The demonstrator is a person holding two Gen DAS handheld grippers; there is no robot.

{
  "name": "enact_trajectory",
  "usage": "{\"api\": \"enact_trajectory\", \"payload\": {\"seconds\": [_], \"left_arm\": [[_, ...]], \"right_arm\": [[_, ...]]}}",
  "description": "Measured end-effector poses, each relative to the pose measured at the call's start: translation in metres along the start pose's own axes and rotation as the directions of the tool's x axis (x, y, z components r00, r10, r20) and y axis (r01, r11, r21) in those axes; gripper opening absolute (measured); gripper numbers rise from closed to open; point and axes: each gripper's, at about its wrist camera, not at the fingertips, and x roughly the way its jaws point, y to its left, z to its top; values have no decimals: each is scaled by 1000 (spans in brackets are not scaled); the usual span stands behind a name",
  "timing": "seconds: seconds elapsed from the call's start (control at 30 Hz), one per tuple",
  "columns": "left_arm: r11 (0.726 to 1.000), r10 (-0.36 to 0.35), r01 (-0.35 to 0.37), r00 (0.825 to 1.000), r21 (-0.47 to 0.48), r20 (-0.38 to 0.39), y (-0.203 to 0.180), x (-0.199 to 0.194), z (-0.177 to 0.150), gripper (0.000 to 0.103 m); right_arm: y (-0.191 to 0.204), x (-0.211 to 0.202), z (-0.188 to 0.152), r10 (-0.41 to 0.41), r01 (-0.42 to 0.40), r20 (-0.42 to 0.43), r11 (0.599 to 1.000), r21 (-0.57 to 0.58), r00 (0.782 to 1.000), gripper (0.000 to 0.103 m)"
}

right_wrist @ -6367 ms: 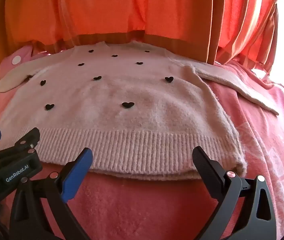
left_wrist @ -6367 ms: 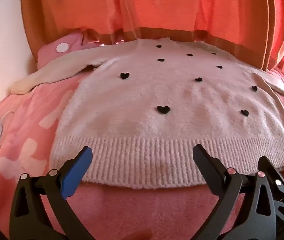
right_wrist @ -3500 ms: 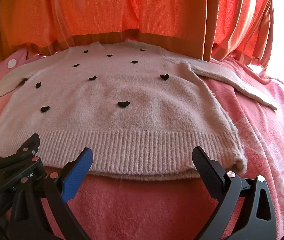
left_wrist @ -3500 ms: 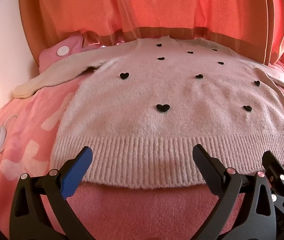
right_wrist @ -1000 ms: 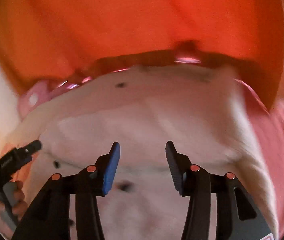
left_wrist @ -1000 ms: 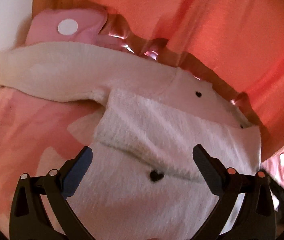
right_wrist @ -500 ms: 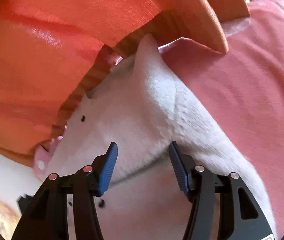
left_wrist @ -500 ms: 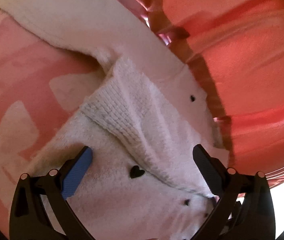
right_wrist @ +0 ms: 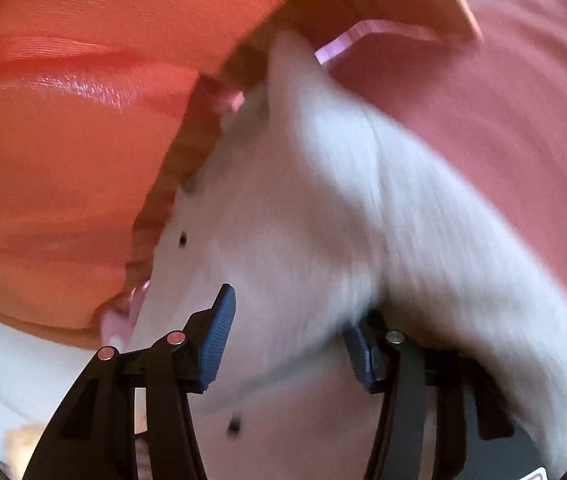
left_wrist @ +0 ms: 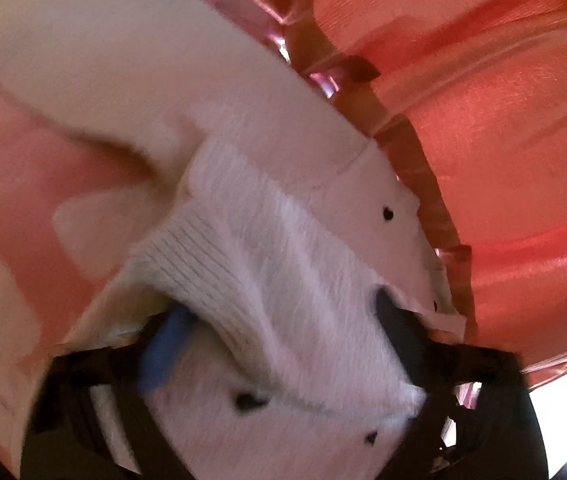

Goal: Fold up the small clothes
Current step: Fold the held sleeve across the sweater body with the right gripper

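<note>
A small white fuzzy sweater (left_wrist: pixel 283 240) with black hearts lies on a pink blanket (left_wrist: pixel 23 184), its ribbed hem (left_wrist: pixel 187 256) folded up over the chest. My left gripper (left_wrist: pixel 275 332) is open, its fingers spread on either side of the folded hem, with fabric draped over the tips. The left sleeve (left_wrist: pixel 123 80) stretches away up left. My right gripper (right_wrist: pixel 291 340) is open over the sweater's right side (right_wrist: pixel 303 200); its right fingertip (right_wrist: pixel 359 344) is partly buried under a raised fold. The frames are blurred.
Orange curtains (left_wrist: pixel 503 120) hang close behind the sweater in both views (right_wrist: pixel 63 140). The pink blanket (right_wrist: pixel 483 100) spreads right of the sweater. A pale wall or floor patch (right_wrist: pixel 11 360) shows at lower left in the right wrist view.
The hem was carried from the near edge up over the chest. Both grippers have tilted and pushed closer into the fabric, which now covers the left fingertips.
</note>
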Motion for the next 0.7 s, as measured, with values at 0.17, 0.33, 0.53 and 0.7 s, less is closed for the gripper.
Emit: {"api": "enact_trajectory", "payload": {"seconds": [0.17,0.33,0.53,0.7], "left_arm": [[986,-106,97,992,137,65,-48,-2,28,15],[949,-125,83,985,304,120,-98,7,24,15],[966,11,-17,1000,260,22,-56,67,-19,15],[967,8,-9,1000,256,7,-56,59,-14,17]], "right_arm": [[39,-51,33,104,-57,236,979,-198,966,9],[-2,-53,46,-54,93,276,987,-129,960,7],[-37,-37,33,-197,206,189,978,-29,962,7],[-36,-62,18,-260,263,130,965,-5,957,21]]}}
